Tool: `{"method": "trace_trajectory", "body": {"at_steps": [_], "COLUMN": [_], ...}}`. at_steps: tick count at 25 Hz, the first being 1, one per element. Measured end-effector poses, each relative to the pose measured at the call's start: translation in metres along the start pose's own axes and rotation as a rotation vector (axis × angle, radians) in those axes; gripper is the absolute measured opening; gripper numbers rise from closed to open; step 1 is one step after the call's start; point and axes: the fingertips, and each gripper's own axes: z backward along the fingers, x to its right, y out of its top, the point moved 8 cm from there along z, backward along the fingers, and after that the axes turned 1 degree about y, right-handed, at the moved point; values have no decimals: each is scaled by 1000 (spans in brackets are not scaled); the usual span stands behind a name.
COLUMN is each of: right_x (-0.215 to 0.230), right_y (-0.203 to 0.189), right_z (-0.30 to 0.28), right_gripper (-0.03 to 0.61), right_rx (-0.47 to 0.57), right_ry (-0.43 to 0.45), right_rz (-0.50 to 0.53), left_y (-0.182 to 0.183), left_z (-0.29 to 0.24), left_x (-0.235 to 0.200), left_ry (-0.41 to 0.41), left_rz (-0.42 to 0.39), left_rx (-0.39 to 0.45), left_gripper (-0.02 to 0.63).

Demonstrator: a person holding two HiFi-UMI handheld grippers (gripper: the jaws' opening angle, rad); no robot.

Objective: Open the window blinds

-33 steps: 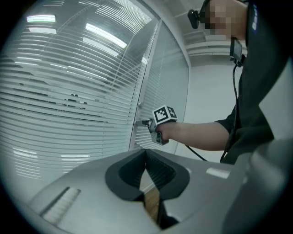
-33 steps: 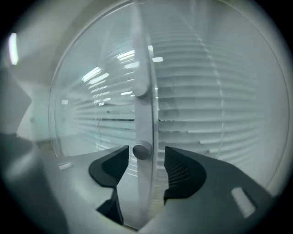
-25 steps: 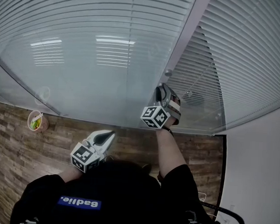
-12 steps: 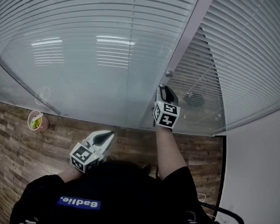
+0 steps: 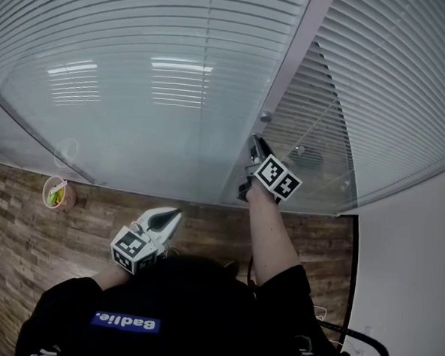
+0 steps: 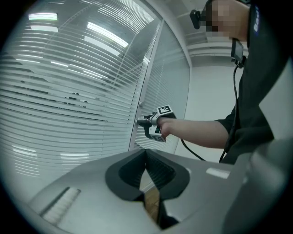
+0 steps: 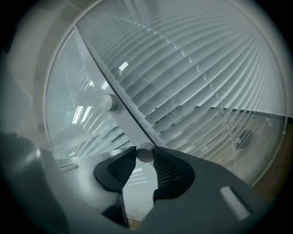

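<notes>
White slatted blinds (image 5: 141,25) hang behind glass panes on both sides of a grey frame post (image 5: 289,65). My right gripper (image 5: 255,142) reaches out level to the post. In the right gripper view it (image 7: 145,156) is shut on a small round knob (image 7: 145,153) on the post. A second knob (image 5: 265,117) sits higher up the post, untouched. The slats (image 5: 315,134) in the pane right of the post show dark gaps between them. My left gripper (image 5: 177,213) hangs low by my body, away from the glass, its jaws together and empty (image 6: 146,152).
A cup with food (image 5: 58,193) stands on the wood-look floor (image 5: 23,244) at the foot of the left pane. A plain white wall (image 5: 404,282) closes the right side. A black cable (image 5: 356,336) trails by my right arm.
My right gripper has rolled about a quarter turn while staying on the knob, so its marker cube now faces the other way. The left gripper has not moved.
</notes>
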Motion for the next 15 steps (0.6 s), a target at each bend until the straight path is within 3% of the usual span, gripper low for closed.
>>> {"method": "trace_trajectory", "body": {"at_steps": [4,7,10,12,15], "right_x": [5,4,-2,-7,-20], "right_y": [0,1,1,0,-3], "right_z": [0,0,-1,0,2], "right_gripper": [123,127,138,196,204], "right_rx": [4,4,3,-12,-38], "right_ry": [39,40,0,-41,-120], "right_rz": [-110,-47,140,301,642], "left_y": [1,1,0,0,-1], "left_z": [-1,-1,-1,-1,-1], "left_x": [2,3,3,4,5], "left_ry": [-5,-8,-16,-21,-23], "left_rz": [-2,0,3,3,5], "left_rx": [1,1,-1,-2,-3], "left_gripper": [-1,-2,-2,0,0]}}
